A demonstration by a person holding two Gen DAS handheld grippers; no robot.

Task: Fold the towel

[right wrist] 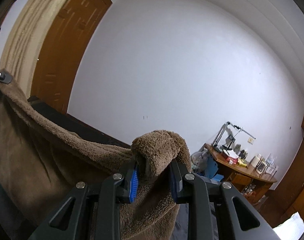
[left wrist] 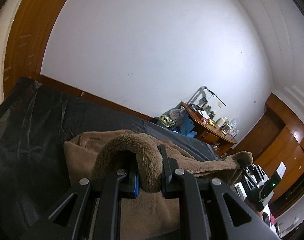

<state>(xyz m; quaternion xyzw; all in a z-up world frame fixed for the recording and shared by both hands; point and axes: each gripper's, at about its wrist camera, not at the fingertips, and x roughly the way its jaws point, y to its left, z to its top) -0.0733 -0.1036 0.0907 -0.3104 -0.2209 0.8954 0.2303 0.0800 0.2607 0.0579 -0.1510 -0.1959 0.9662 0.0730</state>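
In the left wrist view, a wooden door frame (left wrist: 29,40) curved up the left edge, and below it a dark sheet (left wrist: 41,120) covered the surface. On that sheet, low in the centre of the frame, lay the brown fleecy towel (left wrist: 115,156), and the left gripper (left wrist: 149,180) had a thick fold of it clamped between its jaws, the fabric arching up over the fingers. Further right, a cluttered wooden desk (left wrist: 212,128) sat against the white wall, and at the lower right edge the right gripper (left wrist: 250,170) pinched another corner of the towel. Over in the right wrist view, the left gripper (right wrist: 0,78) showed at the far left edge with the towel (right wrist: 51,160) hanging from it, sagging across the lower left. At centre bottom the right gripper (right wrist: 154,178) was closed on a bunched corner, and the desk (right wrist: 242,172) stood at lower right.
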